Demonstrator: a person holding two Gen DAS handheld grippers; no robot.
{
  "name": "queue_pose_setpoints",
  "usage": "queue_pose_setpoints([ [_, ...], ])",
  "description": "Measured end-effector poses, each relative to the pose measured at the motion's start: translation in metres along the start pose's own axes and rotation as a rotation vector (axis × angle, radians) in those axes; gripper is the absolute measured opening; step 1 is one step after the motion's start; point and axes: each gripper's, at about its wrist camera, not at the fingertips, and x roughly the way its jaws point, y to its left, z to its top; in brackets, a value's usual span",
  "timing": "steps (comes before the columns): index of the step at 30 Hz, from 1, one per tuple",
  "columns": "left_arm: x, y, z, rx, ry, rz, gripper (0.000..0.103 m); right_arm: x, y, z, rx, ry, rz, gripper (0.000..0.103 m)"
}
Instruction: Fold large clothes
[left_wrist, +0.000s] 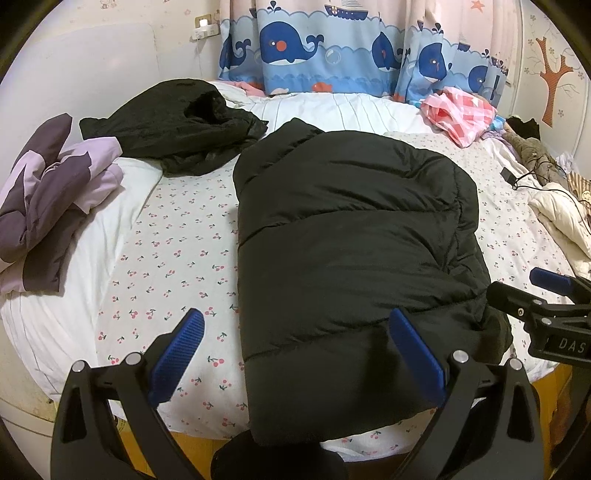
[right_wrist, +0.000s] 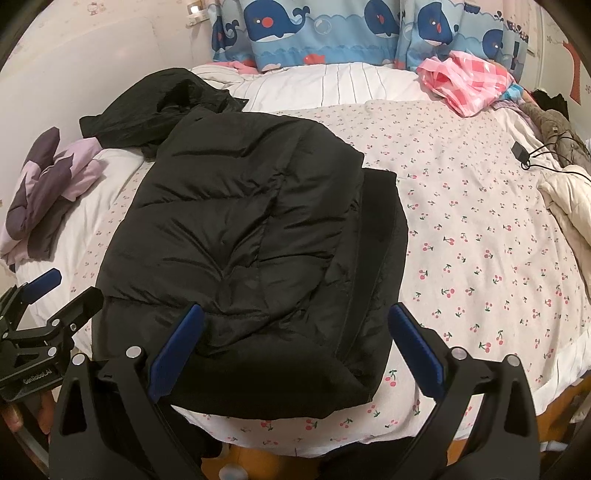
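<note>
The puffy black quilted jacket (right_wrist: 251, 236) lies on the cherry-print sheet (right_wrist: 480, 236) straight ahead of both spread, empty grippers, long axis running away from the fingers, nearer the right gripper (right_wrist: 295, 354) than the left gripper (left_wrist: 295, 362).

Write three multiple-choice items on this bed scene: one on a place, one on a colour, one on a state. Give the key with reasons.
1. Where does the purple jacket lie relative to the black puffer jacket?
A. to its left
B. on top of it
C. to its right

2. What colour are the pads on the grippers?
A. red
B. blue
C. green

3. How do the jaws of the right gripper stand?
A. shut on the jacket
B. shut on nothing
C. open

Key: 1 A, it sits at the bed's left edge in both views. 2 B, blue pads show on both the right and the left gripper. 3 C, the jaws stand wide apart over the jacket's near edge.
</note>
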Motion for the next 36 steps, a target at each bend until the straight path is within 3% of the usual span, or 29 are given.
queue_pose_setpoints([
  [10, 0.011, 0.002, 0.003, -0.003, 0.034, 0.038, 0.096, 0.009, -0.002, 0.003, 0.005, 0.011, 0.002, 0.096],
  [36, -0.005, -0.001, 0.001, -0.001, 0.009, 0.041, 0.096, -0.005, 0.002, -0.004, 0.004, -0.010, -0.003, 0.096],
])
